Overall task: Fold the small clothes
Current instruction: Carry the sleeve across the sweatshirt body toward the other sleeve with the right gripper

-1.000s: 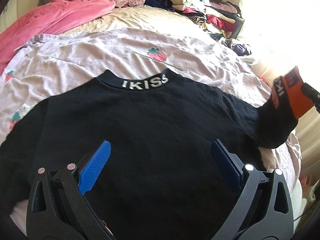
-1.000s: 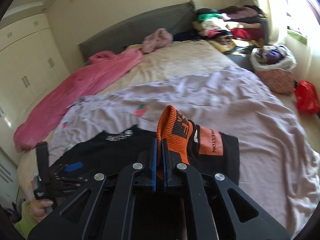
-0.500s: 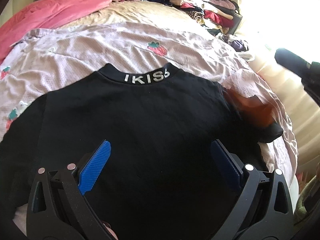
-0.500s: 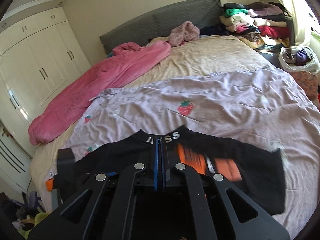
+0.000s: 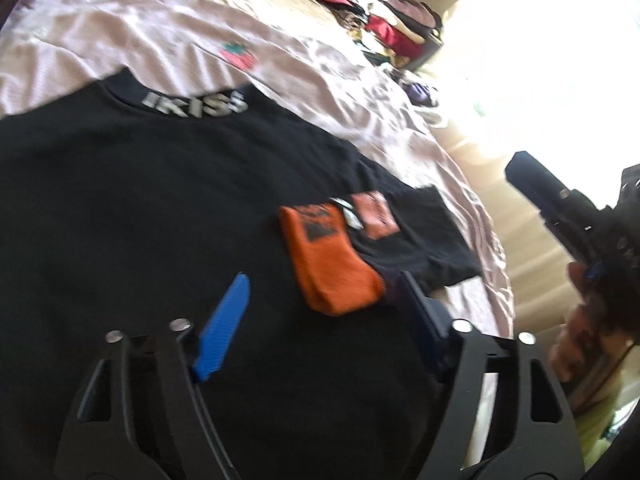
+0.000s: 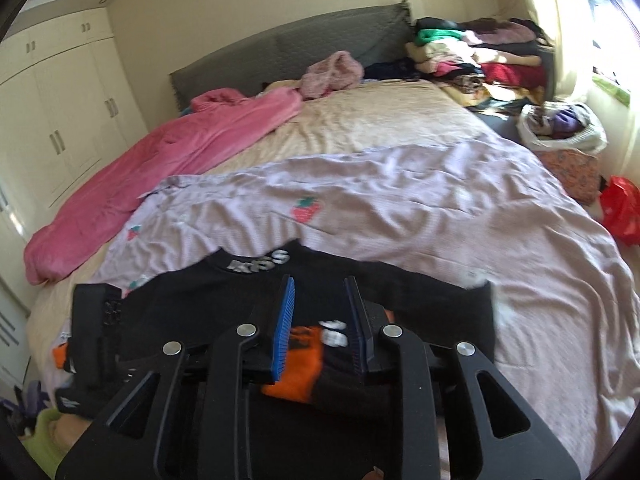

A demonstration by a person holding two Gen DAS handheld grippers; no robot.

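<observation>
1. Right gripper (image 6: 320, 320) hangs over the near edge of the black top (image 5: 152, 208), its blue fingers spread and pinching nothing; the sleeve with the orange cuff (image 5: 332, 260) lies directly below and just ahead of it, folded inward onto the body of the top.
2. Left gripper (image 5: 320, 304) is spread wide too, empty, low over the middle of the garment, with the orange cuff just ahead of its right finger (image 5: 416, 308). The collar lettering (image 5: 196, 102) lies farther ahead, toward the headboard.
3. Risk one, as I judge it: the folded sleeve sits loose with nothing pinning it. If either tool drags across the fabric while moving away, the cuff could flip back out and undo the fold.
4. Risk two: the purple strawberry sheet (image 6: 400, 208) under the top is rumpled. A pinch taken too deep at the hem or the other sleeve could catch the sheet along with the top, and lifting would pull both.
5. Risk three: the far sleeve, off to the left of the left gripper, is mostly out of view, so I cannot tell how it lies. Grabbing blindly may pick up only one layer and leave a crooked fold.
6. Risk four: the fold on this side looks slightly slanted; matching the other side to it could give an uneven bundle.
</observation>
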